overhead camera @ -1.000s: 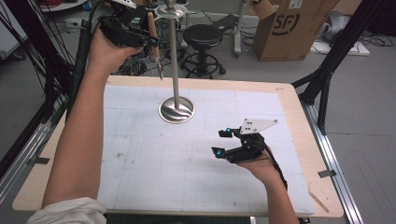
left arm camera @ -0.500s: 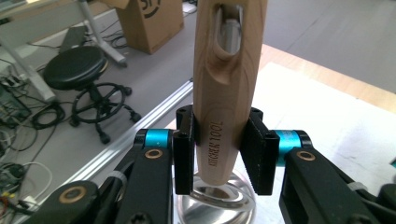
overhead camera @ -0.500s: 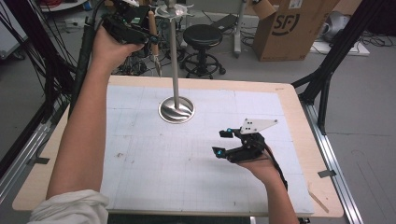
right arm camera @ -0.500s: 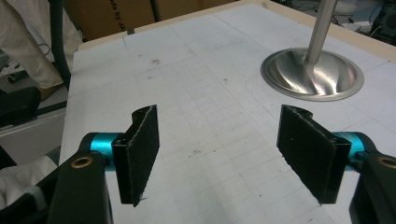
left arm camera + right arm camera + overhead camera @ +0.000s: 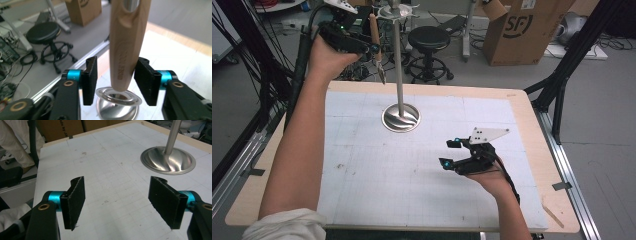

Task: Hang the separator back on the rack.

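Left gripper view shows a wooden utensil handle (image 5: 126, 47) hanging from the metal stand (image 5: 400, 65), between the left tool's (image 5: 116, 80) parted jaws, ungripped. Closing off-centre could swing it or topple the stand. Right tool (image 5: 120, 205) rests open above the bench (image 5: 522, 100).

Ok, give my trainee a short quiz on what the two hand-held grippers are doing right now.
1. True or false: the right hand-held gripper is shut on the metal stand.
2. What sits between the jaws of the left hand-held gripper? A) a wooden handle B) a cable C) nothing
3. Fill in: the stand's round base rests on the white ____.

Key: 1 false, its jaws are open and empty; 2 A; 3 mat.
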Demonstrator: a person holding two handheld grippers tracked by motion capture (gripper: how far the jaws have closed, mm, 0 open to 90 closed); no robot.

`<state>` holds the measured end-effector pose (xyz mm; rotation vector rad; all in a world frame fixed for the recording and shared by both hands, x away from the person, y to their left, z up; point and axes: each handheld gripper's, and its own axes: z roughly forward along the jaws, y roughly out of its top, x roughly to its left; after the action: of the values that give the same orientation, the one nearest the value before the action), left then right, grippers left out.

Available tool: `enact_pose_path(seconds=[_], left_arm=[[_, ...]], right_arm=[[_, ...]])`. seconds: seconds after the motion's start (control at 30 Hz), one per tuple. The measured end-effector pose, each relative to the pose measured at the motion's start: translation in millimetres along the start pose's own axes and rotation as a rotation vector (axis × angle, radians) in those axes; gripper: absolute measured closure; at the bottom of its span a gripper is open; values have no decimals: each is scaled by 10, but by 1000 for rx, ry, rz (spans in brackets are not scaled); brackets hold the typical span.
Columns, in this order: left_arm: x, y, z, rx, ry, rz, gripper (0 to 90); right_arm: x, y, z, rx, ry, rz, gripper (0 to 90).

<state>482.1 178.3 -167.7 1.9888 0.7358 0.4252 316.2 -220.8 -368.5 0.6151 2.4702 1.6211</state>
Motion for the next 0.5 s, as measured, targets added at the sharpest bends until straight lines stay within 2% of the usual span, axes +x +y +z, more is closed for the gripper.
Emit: enact_pose_path(seconds=[0.07, 0.13, 0.33, 0.43, 0.5], left_arm=[[7, -68, -39, -4, 9, 12, 496], [35, -148, -93, -35, -28, -15, 485], [50, -349, -226, -41, -50, -18, 476], [29, -412, -292, -64, -80, -15, 461], [-9, -450, -331, -77, -113, -9, 406]], right_arm=[[1, 1, -1, -3, 1, 0, 296], [4, 2, 0, -4, 1, -1, 296], [5, 6, 7, -6, 0, -3, 296], [8, 8, 7, -4, -1, -1, 296], [6, 8, 5, -4, 0, 1, 296]])
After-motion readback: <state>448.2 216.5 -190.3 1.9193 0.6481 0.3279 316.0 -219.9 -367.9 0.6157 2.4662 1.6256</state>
